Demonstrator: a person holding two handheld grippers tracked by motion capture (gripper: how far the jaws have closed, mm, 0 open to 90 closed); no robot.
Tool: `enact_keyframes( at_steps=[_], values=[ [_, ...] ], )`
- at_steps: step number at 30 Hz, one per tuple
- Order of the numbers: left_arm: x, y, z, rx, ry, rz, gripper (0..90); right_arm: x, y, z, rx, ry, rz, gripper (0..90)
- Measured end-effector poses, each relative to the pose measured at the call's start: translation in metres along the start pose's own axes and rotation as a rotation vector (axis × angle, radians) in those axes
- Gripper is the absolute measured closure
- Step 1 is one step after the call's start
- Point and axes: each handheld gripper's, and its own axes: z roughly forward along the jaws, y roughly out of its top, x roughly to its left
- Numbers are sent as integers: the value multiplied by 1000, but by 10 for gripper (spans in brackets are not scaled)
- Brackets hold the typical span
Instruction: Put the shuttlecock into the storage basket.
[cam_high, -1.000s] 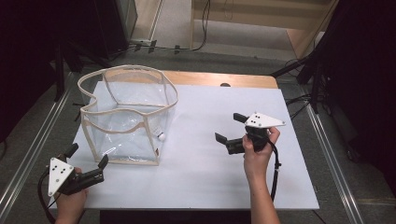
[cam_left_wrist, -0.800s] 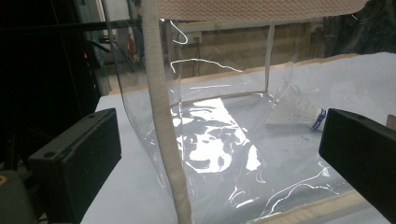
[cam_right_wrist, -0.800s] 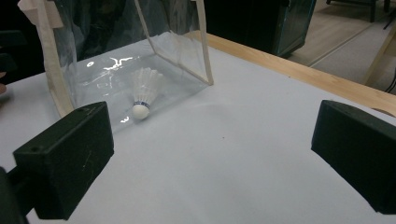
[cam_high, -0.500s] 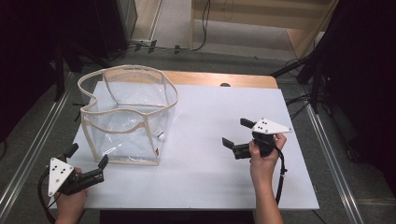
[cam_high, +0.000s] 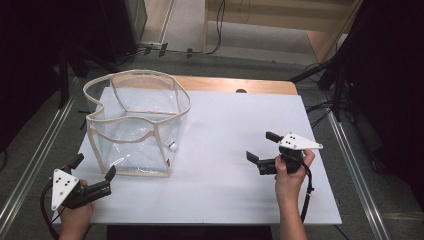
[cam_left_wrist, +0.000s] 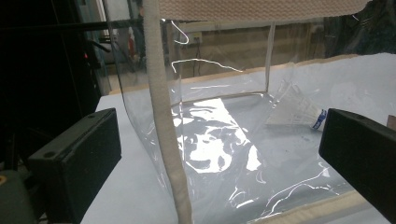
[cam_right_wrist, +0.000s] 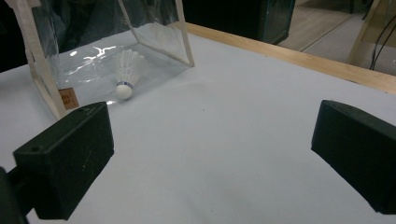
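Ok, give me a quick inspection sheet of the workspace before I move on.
Surface: white tabletop, wooden strip at far edge.
Job's things: clear plastic bag with cream fabric trim, upright, open; white feathered shuttlecock lying inside.
Clutter: nothing seen.
Grippers: left tongs open near the bag's corner; right tongs open, over bare table.
Cables: black cable trailing from the right tongs.
Surroundings: dark stands, grey floor.

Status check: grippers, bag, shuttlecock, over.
Left gripper and right gripper open, empty. Shuttlecock lying by the clear bag. Nothing in the way.
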Motion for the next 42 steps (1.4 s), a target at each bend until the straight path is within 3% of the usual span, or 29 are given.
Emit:
enact_keyframes(
  at_steps=[22, 42],
  values=[
    [0, 0, 0, -2, 3, 0, 0, -13, -37, -28, -9, -48, 42, 0],
    [0, 0, 0, -2, -3, 1, 0, -35, -66, -62, -20, -139, 84, 0]
  ],
)
